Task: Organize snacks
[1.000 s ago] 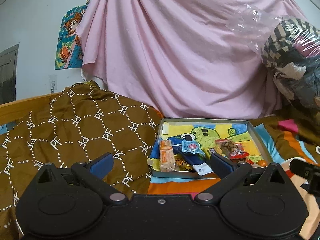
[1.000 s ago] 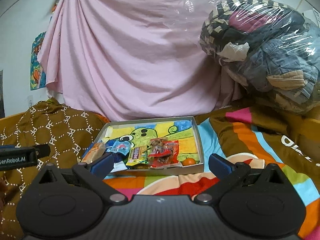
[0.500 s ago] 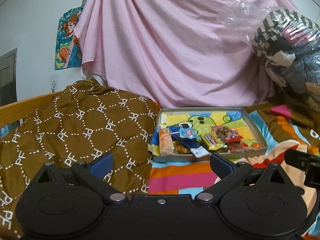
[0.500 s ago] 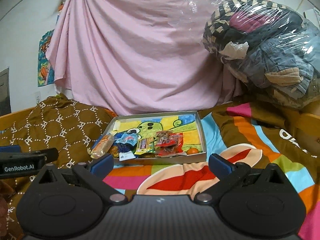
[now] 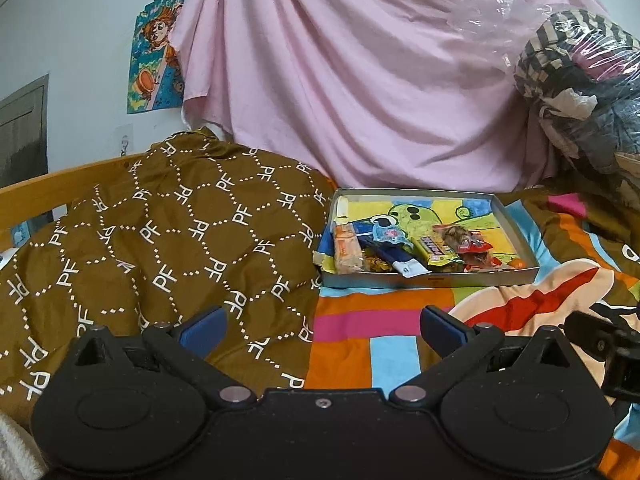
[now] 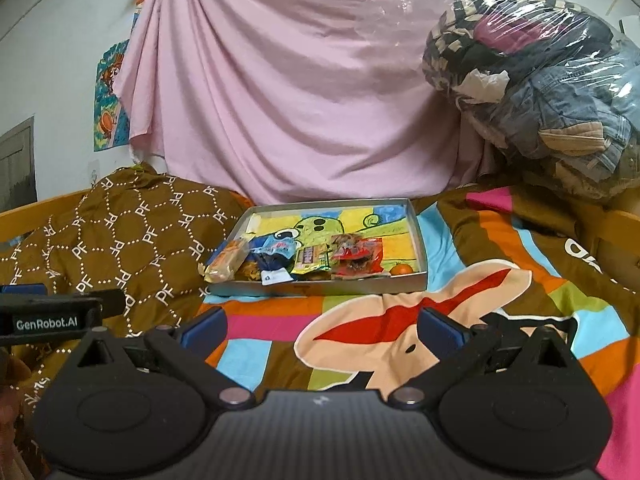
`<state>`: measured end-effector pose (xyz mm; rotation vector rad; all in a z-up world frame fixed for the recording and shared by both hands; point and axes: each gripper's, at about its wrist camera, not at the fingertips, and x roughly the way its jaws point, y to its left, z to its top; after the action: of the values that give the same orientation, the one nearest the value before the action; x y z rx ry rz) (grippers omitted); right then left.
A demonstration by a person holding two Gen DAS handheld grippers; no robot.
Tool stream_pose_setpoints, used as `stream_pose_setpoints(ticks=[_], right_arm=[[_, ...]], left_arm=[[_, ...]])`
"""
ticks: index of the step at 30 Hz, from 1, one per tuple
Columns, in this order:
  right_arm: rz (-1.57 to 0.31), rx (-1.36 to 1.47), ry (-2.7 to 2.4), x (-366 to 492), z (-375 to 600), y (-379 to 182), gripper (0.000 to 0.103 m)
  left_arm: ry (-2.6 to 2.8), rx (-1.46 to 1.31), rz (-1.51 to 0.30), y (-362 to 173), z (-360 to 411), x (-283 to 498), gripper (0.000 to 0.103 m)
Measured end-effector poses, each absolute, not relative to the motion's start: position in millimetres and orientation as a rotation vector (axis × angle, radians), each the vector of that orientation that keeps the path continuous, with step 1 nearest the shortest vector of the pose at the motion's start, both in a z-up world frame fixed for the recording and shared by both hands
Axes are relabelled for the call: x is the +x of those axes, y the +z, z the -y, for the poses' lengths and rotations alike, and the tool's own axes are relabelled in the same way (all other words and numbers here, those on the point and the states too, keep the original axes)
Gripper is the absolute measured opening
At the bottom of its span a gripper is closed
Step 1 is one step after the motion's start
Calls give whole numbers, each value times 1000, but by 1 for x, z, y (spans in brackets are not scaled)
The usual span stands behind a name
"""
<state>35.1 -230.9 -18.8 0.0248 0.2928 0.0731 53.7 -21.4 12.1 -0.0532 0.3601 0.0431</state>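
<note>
The snacks [image 5: 404, 246] lay packed together in a row along the near wall of a shallow grey tray [image 5: 428, 279], ahead of both tongs and well apart from them. From the left tongs' side the row ran: an orange-wrapped bar [image 5: 347, 249] overhanging the tray's left end, a dark blue packet [image 5: 386, 254] with a light blue wrapper on top, a yellow packet [image 5: 434, 251], a red packet [image 5: 474, 250], and a small orange fruit [image 6: 401, 269] in the near right corner. The far half of the tray showed only its bright cartoon lining.

The left gripper [image 5: 322, 325] hung low over the bedding, pointing at the tray, its blue-tipped jaws spread wide with nothing between them. The right gripper [image 6: 322, 326] was held just beside it at the same level, jaws likewise wide apart and empty; each tool's black body showed at the edge of the other's view.

Between the tongs and the tray stretched a bare run of striped, multicoloured blanket [image 6: 360, 320]. To the left of the tray a brown patterned quilt [image 5: 160, 240] bulged up against its left wall, backed by a wooden rail [image 5: 48, 192]. To the right, more blanket ran out to a plastic-wrapped bundle of clothes [image 6: 540, 92]. A pink sheet [image 5: 360, 80] hung behind the tray.
</note>
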Motion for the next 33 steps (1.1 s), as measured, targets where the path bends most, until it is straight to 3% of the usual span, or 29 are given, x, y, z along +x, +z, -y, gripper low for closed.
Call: stream_pose_setpoints(ticks=[33], right_arm=[[-436, 53, 31, 53, 235, -49, 103]], left_arm=[[59, -43, -513, -12, 23, 74, 102]])
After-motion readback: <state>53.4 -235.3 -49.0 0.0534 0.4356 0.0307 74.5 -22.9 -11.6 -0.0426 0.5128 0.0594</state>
